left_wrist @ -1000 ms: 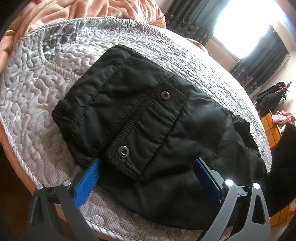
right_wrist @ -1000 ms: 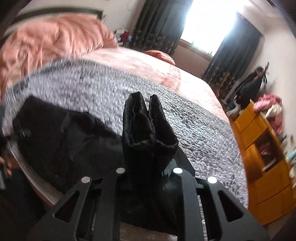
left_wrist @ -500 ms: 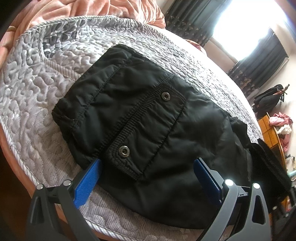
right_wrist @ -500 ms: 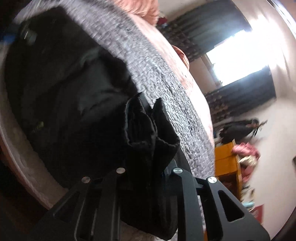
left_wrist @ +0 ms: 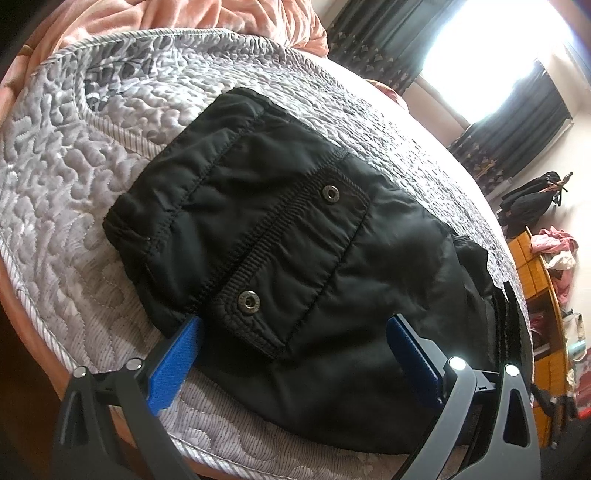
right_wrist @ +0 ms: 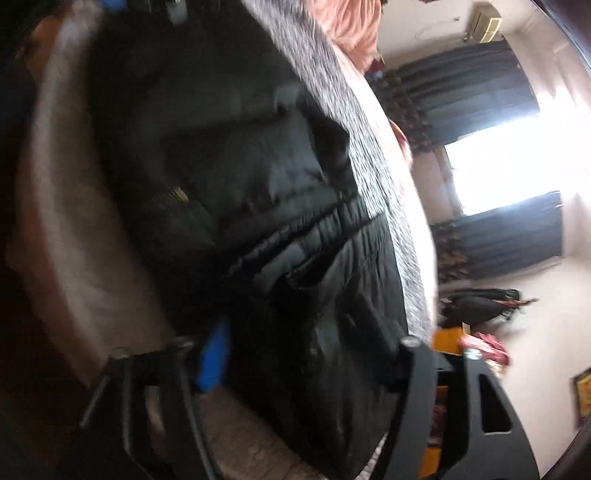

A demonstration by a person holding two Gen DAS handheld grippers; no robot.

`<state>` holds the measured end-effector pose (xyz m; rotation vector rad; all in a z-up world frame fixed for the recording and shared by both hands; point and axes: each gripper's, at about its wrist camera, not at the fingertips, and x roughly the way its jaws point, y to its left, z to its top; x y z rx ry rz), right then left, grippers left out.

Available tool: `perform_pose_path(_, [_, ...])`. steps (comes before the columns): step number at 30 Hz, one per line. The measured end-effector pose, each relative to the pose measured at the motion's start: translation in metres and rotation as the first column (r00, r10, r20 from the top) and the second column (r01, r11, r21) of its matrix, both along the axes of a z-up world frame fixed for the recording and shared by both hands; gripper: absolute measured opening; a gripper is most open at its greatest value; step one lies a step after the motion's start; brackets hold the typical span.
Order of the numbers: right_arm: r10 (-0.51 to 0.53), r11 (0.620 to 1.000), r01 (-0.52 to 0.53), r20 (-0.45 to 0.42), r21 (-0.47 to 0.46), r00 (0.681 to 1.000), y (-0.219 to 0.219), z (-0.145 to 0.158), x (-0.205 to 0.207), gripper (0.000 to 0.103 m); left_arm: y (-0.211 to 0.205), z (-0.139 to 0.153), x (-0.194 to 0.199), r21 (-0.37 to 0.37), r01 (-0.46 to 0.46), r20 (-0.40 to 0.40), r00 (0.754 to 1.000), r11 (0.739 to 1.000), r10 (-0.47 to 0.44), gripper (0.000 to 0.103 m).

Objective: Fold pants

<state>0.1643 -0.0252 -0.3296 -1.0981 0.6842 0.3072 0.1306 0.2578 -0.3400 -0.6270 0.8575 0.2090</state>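
Observation:
Black pants [left_wrist: 295, 258] lie folded on a grey quilted bedcover [left_wrist: 66, 177]; a flap pocket with two metal snaps faces up. My left gripper [left_wrist: 291, 354] is open, its blue pads either side of the pants' near edge, low over the cloth. In the blurred right wrist view the same black pants [right_wrist: 258, 206] fill the frame. My right gripper [right_wrist: 295, 350] is open, jaws wide apart, with black cloth lying between them, not clamped.
A pink blanket [left_wrist: 177, 18] lies bunched at the head of the bed. The bed's edge [left_wrist: 37, 325] runs close below my left gripper. An orange shelf unit [left_wrist: 543, 295] with clothes stands at the right, with dark curtains and a bright window [left_wrist: 498, 55] beyond.
My right gripper has opened and let go of the bunched pants end, after swinging over toward the rest of the pants. The left gripper has stayed put.

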Motion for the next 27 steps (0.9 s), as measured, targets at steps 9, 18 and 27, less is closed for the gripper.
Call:
perform_pose_path(9, [-0.156,0.823,0.309,-0.333,0.477,0.930,-0.070,0.062,0.055,0.063,0.001,0.000,-0.002,-0.016,-0.014,0.012,1.000,1.000,0.014,0.099])
perform_pose_path(18, [-0.160,0.858,0.326,-0.395,0.397,0.904,-0.051,0.032,0.062,0.056,0.006,-0.001,-0.006,-0.040,-0.003,0.025,1.000,0.999,0.004,0.099])
perform_pose_path(27, [-0.063,0.841,0.262,-0.395,0.474,0.916,-0.046,0.055,0.038,0.010,0.007,-0.001,-0.006,-0.046,0.000,0.026,1.000,0.999,0.001,0.099])
